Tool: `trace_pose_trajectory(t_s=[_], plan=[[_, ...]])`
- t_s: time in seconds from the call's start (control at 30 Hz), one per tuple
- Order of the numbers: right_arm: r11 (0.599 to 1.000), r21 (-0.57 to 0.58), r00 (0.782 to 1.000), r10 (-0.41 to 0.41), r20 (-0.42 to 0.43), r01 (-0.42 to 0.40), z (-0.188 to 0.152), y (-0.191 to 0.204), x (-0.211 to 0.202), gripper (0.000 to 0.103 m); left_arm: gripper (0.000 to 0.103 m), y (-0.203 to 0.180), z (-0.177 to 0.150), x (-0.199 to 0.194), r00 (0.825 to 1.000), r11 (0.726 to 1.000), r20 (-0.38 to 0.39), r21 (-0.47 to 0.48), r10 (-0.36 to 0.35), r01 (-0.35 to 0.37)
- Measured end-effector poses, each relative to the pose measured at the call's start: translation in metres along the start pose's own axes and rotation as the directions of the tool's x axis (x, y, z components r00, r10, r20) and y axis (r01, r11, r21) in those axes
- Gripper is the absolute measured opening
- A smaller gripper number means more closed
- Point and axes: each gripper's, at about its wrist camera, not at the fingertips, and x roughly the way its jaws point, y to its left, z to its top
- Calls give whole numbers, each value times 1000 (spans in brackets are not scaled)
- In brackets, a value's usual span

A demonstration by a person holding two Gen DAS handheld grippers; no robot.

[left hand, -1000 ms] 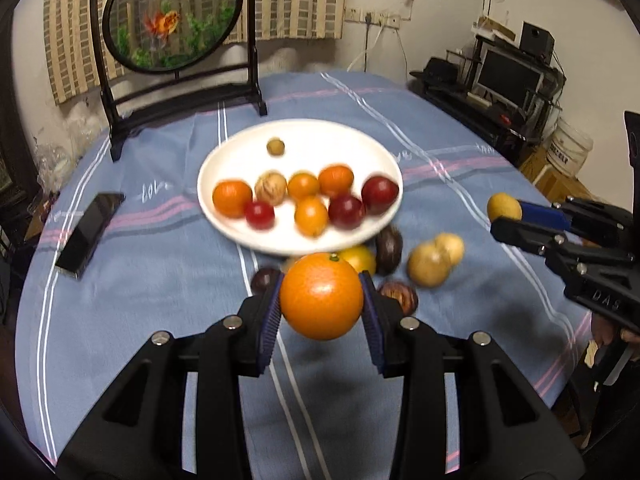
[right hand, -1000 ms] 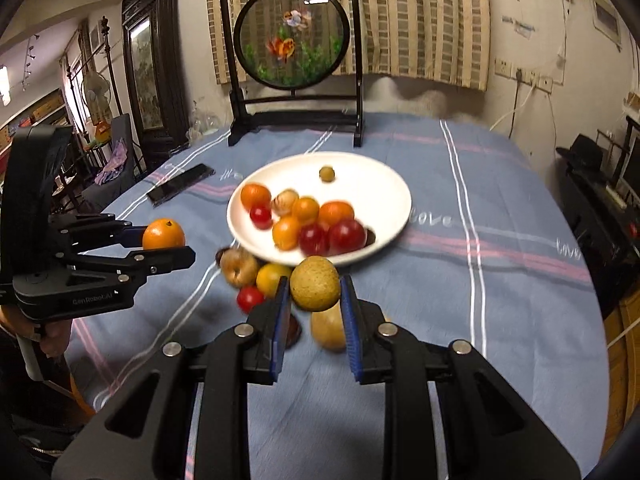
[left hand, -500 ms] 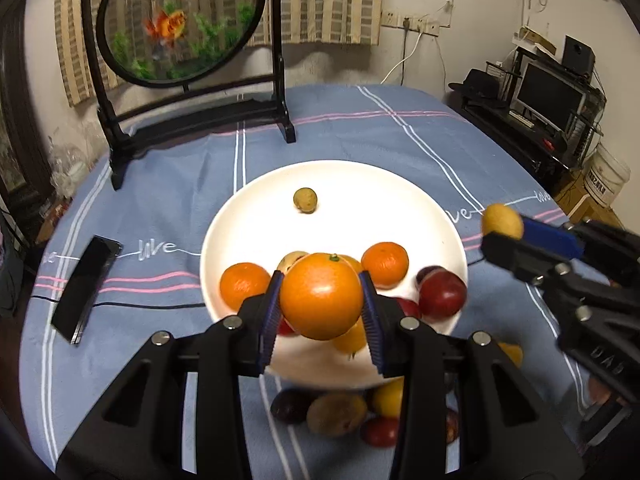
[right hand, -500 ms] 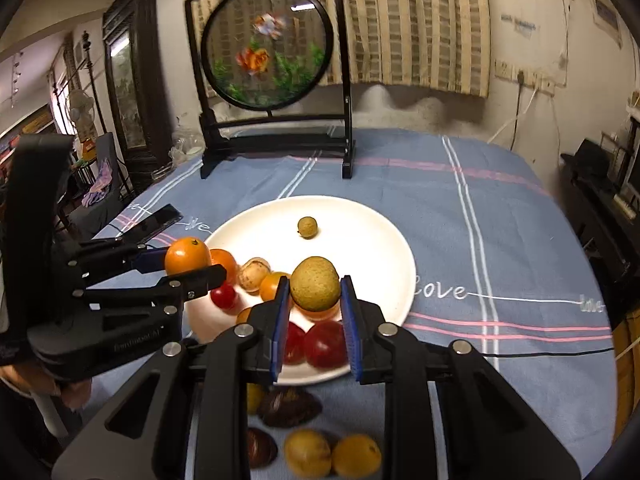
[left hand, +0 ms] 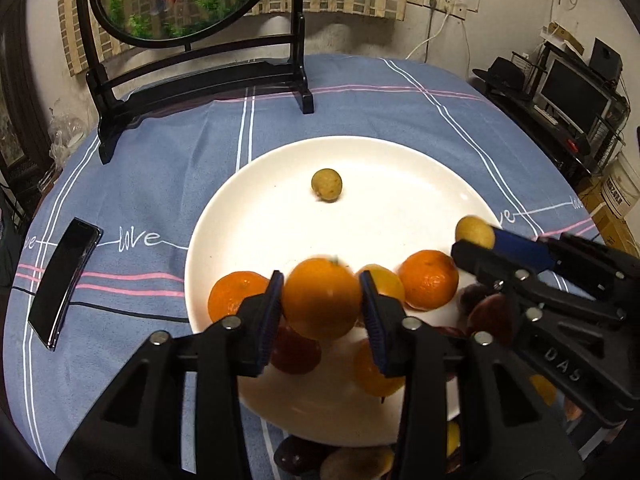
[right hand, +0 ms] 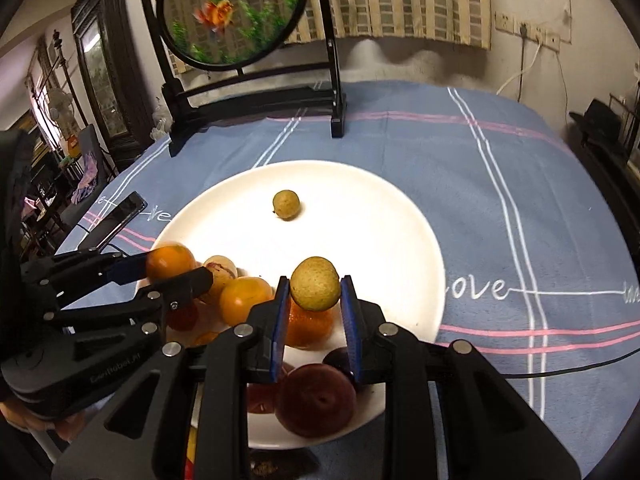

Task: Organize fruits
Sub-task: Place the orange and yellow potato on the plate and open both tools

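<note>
Phone (left hand: 62, 282), flat glossy black slab, lies on blue striped cloth (left hand: 160, 152) L of plate. Your left gripper (left hand: 321, 304) is pinched tight on orange (left hand: 322, 298), round, smooth, held over plate's near half among loose fruit. Plate (left hand: 400, 184): round, white, glossy; lone small olive-yellow fruit (left hand: 327, 185) at far centre. Your right gripper (right hand: 315, 294) is clamped on brown fruit (right hand: 315, 283), round, rough speckled skin, over plate's near-R part. Round goldfish screen (right hand: 232, 8) w/ black stand behind plate.

Left tool (left hand: 322, 304) grips orange (left hand: 322, 303) — over plate (left hand: 400, 184).
</note>
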Motion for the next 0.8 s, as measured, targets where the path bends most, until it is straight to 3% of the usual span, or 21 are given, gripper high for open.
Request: trace_pose_trajectory(t_s=[0.07,0.17,0.23,0.3,0.37,0.57,0.8], plan=[[1000,10,1000,-5,-8,5,-1,-1,2,28,59,-2,-1,-3,999,1000,28,4,16,-16],[1000,24,1000,-2,-12,2,-4,-2,1,31,62,-6,-2,-7,999,1000,39,23,15,-16],[999,33,1000,-7,-10,8,-6,-4,-2,37,63,-8,-4,-12,999,999,44,32,18,-19],[998,56,1000,-29,9,28,-9,-8,-10,54,69,-7,-5,-16,999,999,43,27,19,-20],[997,74,999,-34,35,31,-12,-12,-19,59,80,-2,-8,-23,999,1000,44,7,9,-9],[997,77,999,4,34,-6,-31,-15,-43,60,85,3,-32,-42,998,999,58,-22,-25,26],[998,66,1000,1,32,-3,-71,-13,-68,61,89,4,-67,-60,998,1000,61,2,-12,12]])
